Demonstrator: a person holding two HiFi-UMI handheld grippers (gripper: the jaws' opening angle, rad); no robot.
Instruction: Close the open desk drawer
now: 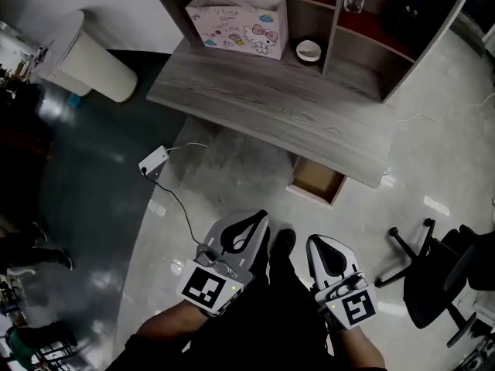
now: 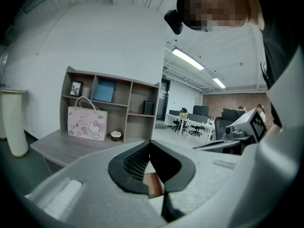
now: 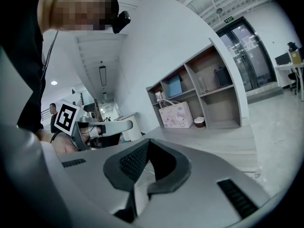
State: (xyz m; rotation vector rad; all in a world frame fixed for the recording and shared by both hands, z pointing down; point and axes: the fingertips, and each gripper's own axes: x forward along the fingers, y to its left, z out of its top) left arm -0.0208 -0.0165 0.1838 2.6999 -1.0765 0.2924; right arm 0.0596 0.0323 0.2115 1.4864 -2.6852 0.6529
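Observation:
The open drawer (image 1: 315,178), a shallow light-wood box that looks empty, sticks out from under the front edge of the grey wooden desk (image 1: 271,103), right of centre. In the head view both grippers hang low in front of the person, well short of the drawer. My left gripper (image 1: 256,218) points at the desk with its jaws together and nothing between them. My right gripper (image 1: 316,243) is beside it, also shut and empty. In the left gripper view, brown drawer wood (image 2: 153,184) shows behind the left gripper (image 2: 151,142). The right gripper (image 3: 148,141) faces the desk and shelves.
A pink cartoon gift bag (image 1: 236,22) and a small bowl (image 1: 308,50) stand on the desk under the shelf unit. A white bin (image 1: 89,60) stands at the left. A white power box (image 1: 153,161) with its cable lies on the floor. A black office chair (image 1: 441,273) stands at the right.

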